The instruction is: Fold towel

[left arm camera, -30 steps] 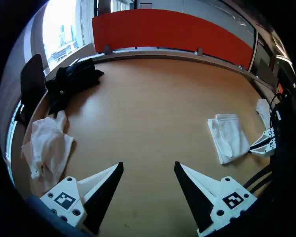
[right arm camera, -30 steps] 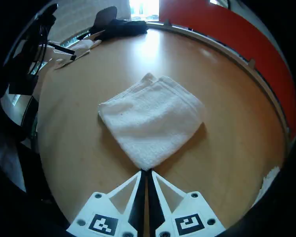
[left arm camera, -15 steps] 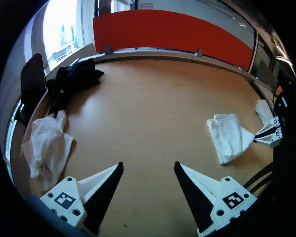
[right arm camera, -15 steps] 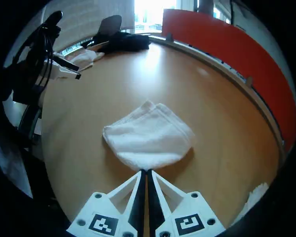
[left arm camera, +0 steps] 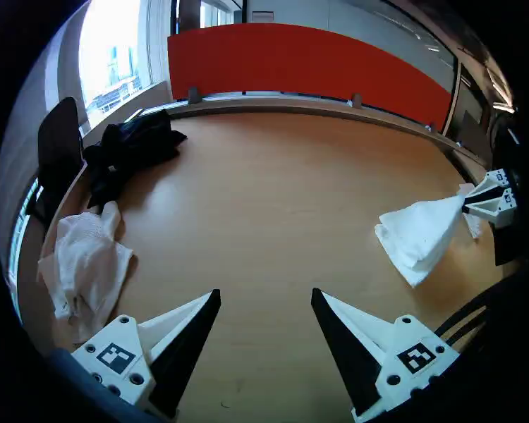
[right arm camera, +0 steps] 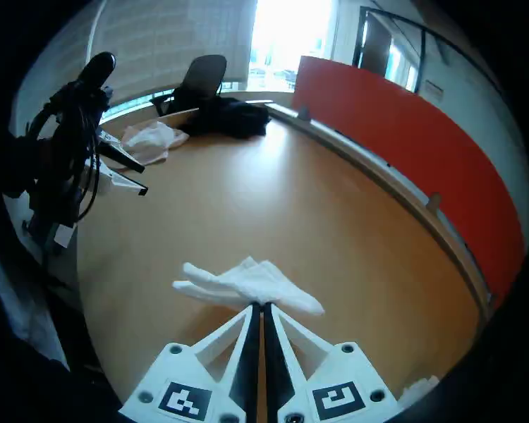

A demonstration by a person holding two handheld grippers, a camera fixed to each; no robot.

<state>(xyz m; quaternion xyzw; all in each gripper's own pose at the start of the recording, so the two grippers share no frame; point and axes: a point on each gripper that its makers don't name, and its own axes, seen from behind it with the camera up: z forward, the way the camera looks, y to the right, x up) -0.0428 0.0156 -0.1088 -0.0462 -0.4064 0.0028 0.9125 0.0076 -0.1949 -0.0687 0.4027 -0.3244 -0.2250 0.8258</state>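
1. The folded white terry towel (left arm camera: 418, 238) (right arm camera: 254, 282) is the task's thing. It sits off the right-hand end of the long red partition panel (left arm camera: 300, 60) (right arm camera: 412, 155), as the left gripper view shows that end, and well out from the panel over the pale wooden tabletop (left arm camera: 264, 197) (right arm camera: 264, 204). 1 corner is raised, and the folded layers hang slanting from it toward the wood. You cannot tell whether the lowest edge touches the tabletop.

2. Your right gripper (right arm camera: 262, 309) (left arm camera: 467, 206) has white fingers with black inner faces. They are pressed together with only a thin slit between them, pinching the raised corner of the towel.

3. Your left gripper (left arm camera: 264, 303) (right arm camera: 144, 171) has its 2 fingers spread wide with nothing between them. It is over bare wood, pointing toward the middle of the panel and well apart from the towel.

4. The crumpled white cloth (left arm camera: 84, 257) (right arm camera: 148, 137) is heaped at the tabletop's edge, out past the panel's left-hand end and well away from the panel.

5. The bundled black garment (left arm camera: 134, 141) (right arm camera: 226, 116) is on the tabletop, near the panel's left-hand end, between that end and the crumpled cloth.

6. The black office chair (left arm camera: 56, 148) (right arm camera: 204, 74) is off the tabletop, beyond the panel's left-hand end, just beside the garment.
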